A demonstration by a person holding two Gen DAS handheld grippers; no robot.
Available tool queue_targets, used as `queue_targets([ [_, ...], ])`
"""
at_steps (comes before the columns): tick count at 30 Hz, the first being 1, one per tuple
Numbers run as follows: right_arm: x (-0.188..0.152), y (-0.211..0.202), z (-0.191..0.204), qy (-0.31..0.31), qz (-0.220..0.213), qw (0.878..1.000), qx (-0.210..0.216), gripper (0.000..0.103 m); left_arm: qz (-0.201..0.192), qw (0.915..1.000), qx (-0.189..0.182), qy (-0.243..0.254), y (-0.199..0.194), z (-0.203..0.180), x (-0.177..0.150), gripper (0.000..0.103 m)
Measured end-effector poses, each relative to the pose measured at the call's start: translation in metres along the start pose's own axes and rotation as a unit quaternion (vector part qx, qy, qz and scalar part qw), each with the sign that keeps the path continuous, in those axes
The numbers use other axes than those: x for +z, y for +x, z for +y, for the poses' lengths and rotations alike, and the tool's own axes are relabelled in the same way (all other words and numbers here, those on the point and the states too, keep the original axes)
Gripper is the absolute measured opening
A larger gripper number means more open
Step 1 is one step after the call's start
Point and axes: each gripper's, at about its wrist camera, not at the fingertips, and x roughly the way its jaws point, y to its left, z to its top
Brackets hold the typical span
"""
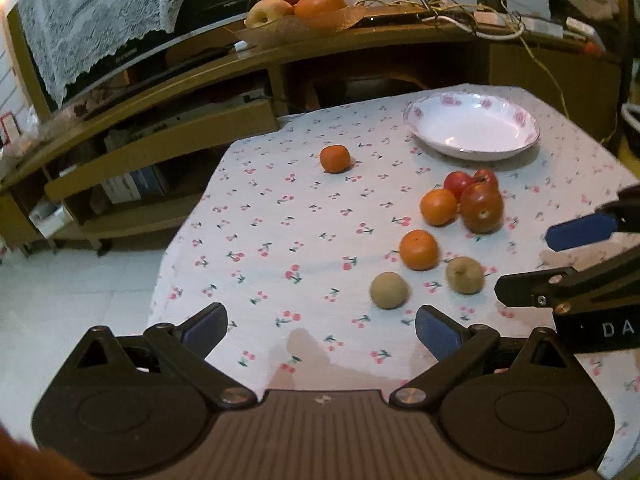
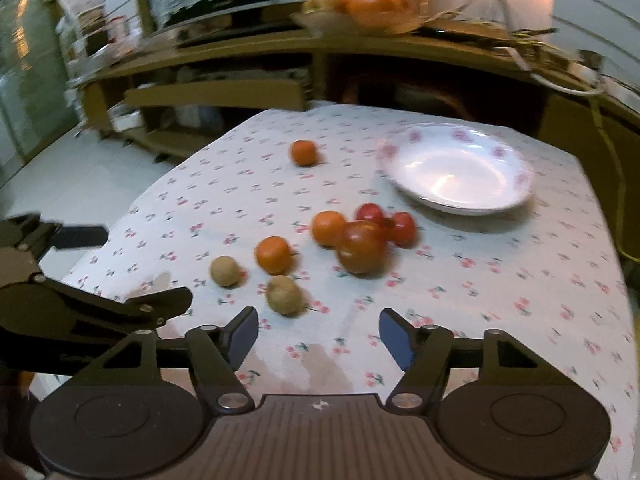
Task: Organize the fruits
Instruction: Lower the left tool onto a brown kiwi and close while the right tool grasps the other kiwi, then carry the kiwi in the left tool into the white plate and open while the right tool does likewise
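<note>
Blurred red fruit overlap; left gripper and right gripper both gape, holding nothing.

Right gripper cut off (jaws perhaps apart).

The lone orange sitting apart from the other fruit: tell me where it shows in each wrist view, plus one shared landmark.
Left wrist: the lone orange lies at upper centre, left of the plate.
Right wrist: the lone orange lies at upper centre, again left of the plate.
Shared landmark: the empty floral plate at the far right of the table.
</note>
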Motion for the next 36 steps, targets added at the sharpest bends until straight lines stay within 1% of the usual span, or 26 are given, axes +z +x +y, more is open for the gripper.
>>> queue_targets([
  [3, 0.006, 0.013, 0.002, -0.015, 0.011, 1.000, 0.022, 0.058, 0.004, 1.0000, 0.001, 0.007, 0.006, 0.002, 0.000, 0.103],
  [4, 0.008, 0.017, 0.002, -0.019, 0.016, 0.999, 0.027, 0.054, 0.005, 1.0000, -0.003, 0.005, 0.008, 0.004, 0.000, 0.103],
  [7, 0.011, 0.031, 0.002, -0.029, 0.035, 0.998, 0.041, 0.044, 0.007, 0.9999, -0.009, 0.006, 0.011, 0.006, 0.000, 0.103],
  [8, 0.012, 0.035, 0.003, -0.032, 0.039, 0.998, 0.046, 0.043, 0.007, 0.9999, -0.010, 0.008, 0.013, 0.006, 0.000, 0.102],
  [11, 0.012, 0.044, 0.008, -0.048, 0.050, 0.996, 0.059, 0.035, 0.006, 0.9997, -0.021, 0.009, 0.016, 0.006, 0.000, 0.098],
  [13, 0.013, 0.048, 0.012, -0.065, 0.051, 0.995, 0.055, 0.029, 0.009, 0.9994, -0.032, 0.009, 0.018, 0.004, 0.001, 0.093],
  [14, 0.014, 0.049, 0.012, -0.071, 0.053, 0.995, 0.052, 0.027, 0.011, 0.9991, -0.038, 0.012, 0.019, 0.003, 0.002, 0.089],
  [15, 0.015, 0.049, 0.011, -0.071, 0.053, 0.995, 0.056, 0.027, 0.014, 0.9988, -0.044, 0.015, 0.021, 0.002, 0.003, 0.081],
  [16, 0.016, 0.050, 0.009, -0.068, 0.056, 0.994, 0.060, 0.027, 0.017, 0.9985, -0.049, 0.016, 0.023, 0.001, 0.004, 0.077],
  [17, 0.018, 0.050, 0.006, -0.065, 0.058, 0.994, 0.063, 0.027, 0.021, 0.9980, -0.057, 0.015, 0.026, 0.000, 0.005, 0.067],
  [18, 0.019, 0.049, 0.003, -0.062, 0.059, 0.994, 0.063, 0.027, 0.025, 0.9974, -0.067, 0.011, 0.028, 0.000, 0.007, 0.060],
  [20, 0.020, 0.047, -0.001, -0.056, 0.057, 0.995, 0.059, 0.026, 0.029, 0.9962, -0.082, 0.005, 0.031, -0.002, 0.009, 0.055],
  [21, 0.021, 0.045, -0.004, -0.050, 0.056, 0.995, 0.059, 0.027, 0.029, 0.9958, -0.087, 0.008, 0.032, -0.005, 0.009, 0.053],
  [25, 0.022, 0.040, -0.016, -0.029, 0.051, 0.997, 0.058, 0.026, 0.028, 0.9947, -0.096, 0.024, 0.037, -0.016, 0.013, 0.052],
  [28, 0.023, 0.041, -0.022, -0.019, 0.054, 0.997, 0.055, 0.027, 0.031, 0.9944, -0.095, 0.032, 0.043, -0.021, 0.016, 0.049],
  [31, 0.024, 0.040, -0.026, -0.016, 0.053, 0.997, 0.054, 0.027, 0.035, 0.9939, -0.102, 0.020, 0.048, -0.020, 0.017, 0.043],
  [33, 0.025, 0.039, -0.027, -0.014, 0.052, 0.997, 0.053, 0.027, 0.037, 0.9937, -0.105, 0.014, 0.048, -0.018, 0.017, 0.036],
  [36, 0.028, 0.038, -0.031, -0.008, 0.050, 0.997, 0.052, 0.027, 0.041, 0.9933, -0.107, 0.013, 0.048, -0.018, 0.018, 0.031],
])
